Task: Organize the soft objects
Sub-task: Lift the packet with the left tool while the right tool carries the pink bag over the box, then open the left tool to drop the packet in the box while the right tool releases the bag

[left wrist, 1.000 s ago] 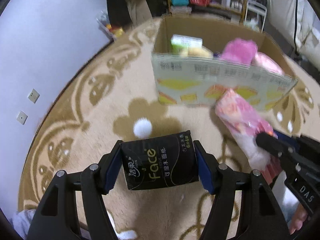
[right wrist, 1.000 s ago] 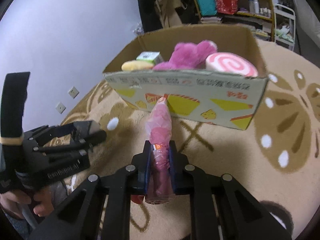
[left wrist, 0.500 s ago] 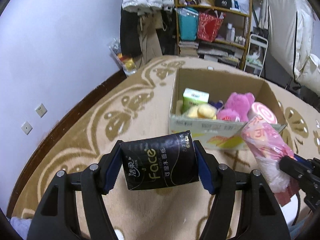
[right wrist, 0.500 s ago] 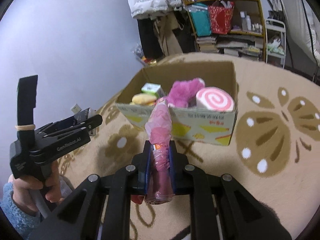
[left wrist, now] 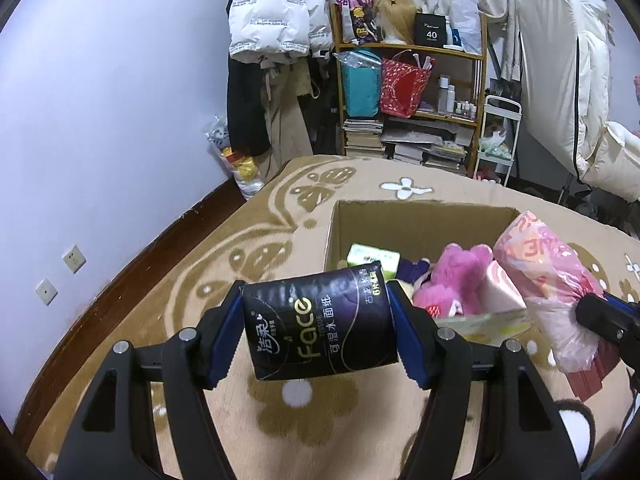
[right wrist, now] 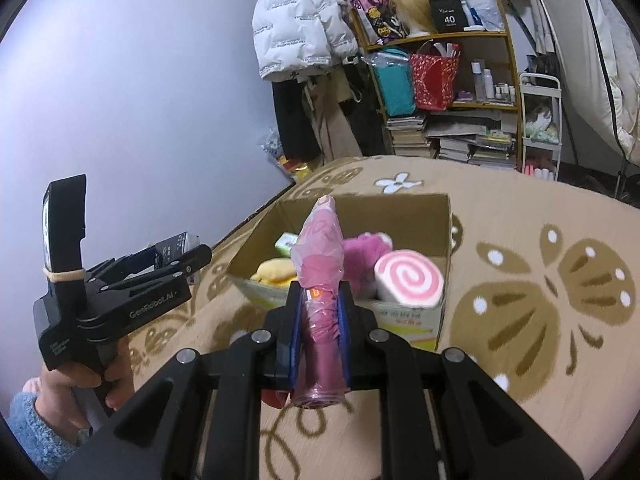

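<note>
My left gripper [left wrist: 316, 330] is shut on a black tissue pack [left wrist: 320, 324] and holds it in the air in front of the open cardboard box [left wrist: 420, 220]. My right gripper [right wrist: 320, 332] is shut on a pink plastic-wrapped pack [right wrist: 320, 276], also raised before the box [right wrist: 448, 236]; the pack also shows in the left wrist view [left wrist: 544, 280]. The box holds a pink plush toy [left wrist: 452, 284], a pink swirl roll cushion [right wrist: 408, 278], a green tissue pack [left wrist: 372, 258] and a yellow plush [right wrist: 272, 274].
The box sits on a tan patterned carpet [right wrist: 540, 280]. A cluttered wooden shelf [left wrist: 412, 92] and hanging coats [left wrist: 276, 28] stand at the far wall. A purple wall [left wrist: 100, 120] runs along the left. A white cart [left wrist: 496, 140] stands right of the shelf.
Both grippers have risen and pulled back with their packs, so the box now appears lower and farther away and its inside shows from above.
</note>
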Motion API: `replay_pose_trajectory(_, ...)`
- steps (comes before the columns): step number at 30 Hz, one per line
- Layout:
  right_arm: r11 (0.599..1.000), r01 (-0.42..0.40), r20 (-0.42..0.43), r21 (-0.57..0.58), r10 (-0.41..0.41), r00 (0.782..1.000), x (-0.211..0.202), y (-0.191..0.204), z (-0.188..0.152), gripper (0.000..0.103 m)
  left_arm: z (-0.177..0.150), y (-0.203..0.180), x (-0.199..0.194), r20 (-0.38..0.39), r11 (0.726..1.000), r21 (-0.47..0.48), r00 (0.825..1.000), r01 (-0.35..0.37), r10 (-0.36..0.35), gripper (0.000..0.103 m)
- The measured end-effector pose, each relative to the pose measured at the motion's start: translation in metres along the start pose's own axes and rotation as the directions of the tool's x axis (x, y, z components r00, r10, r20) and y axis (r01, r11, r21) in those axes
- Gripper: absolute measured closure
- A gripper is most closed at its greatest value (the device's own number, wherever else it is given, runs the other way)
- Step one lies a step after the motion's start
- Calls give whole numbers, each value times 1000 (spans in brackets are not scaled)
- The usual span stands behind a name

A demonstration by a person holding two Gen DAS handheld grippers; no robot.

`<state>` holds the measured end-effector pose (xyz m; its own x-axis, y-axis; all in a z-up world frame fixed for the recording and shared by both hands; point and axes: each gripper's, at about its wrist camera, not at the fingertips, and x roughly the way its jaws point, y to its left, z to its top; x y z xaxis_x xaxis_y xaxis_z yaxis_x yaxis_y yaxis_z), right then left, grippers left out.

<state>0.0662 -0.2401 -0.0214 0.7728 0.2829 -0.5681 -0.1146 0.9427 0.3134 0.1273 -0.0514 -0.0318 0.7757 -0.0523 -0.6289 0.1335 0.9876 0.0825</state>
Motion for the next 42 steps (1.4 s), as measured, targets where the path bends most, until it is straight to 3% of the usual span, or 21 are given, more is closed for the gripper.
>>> replay_pose_trajectory(12,1000,9,14,-14,-8,1000,32,-8,26,86,28,-11,15,28,998,55,999,26,-28,36)
replay_pose_trajectory(23,997,57,-2,-49,-57,998,60,-13,37,86,34,-8,41,4,999,33,1000,21,-21,36)
replay_pose_trajectory(29,996,69,-43,-58,-71,997,75,-18,32,85,29,-9,53,-20,997,21,997,75,-74,36)
replay_pose_trajectory(34,995,61,-44,-77,-64,997,76,-16,30,79,25,-17,62,-49,995,34,994,99,-97,30)
replay_pose_trajectory(36,995,59,-39,-82,-62,997,74,-15,29,62,24,-17,61,-48,996,35,995,86,-84,14)
replay_pose_trajectory(38,995,66,-34,-78,-69,997,72,-15,29,50,23,-16,59,-43,998,35,997,58,-57,10)
replay_pose_trajectory(40,996,67,-40,-66,-70,997,71,-17,29,48,24,-14,59,-52,998,31,998,49,-47,7)
replay_pose_trajectory(42,995,80,-42,-56,-83,996,70,-20,30,39,24,-10,59,-63,999,14,997,51,-50,3)
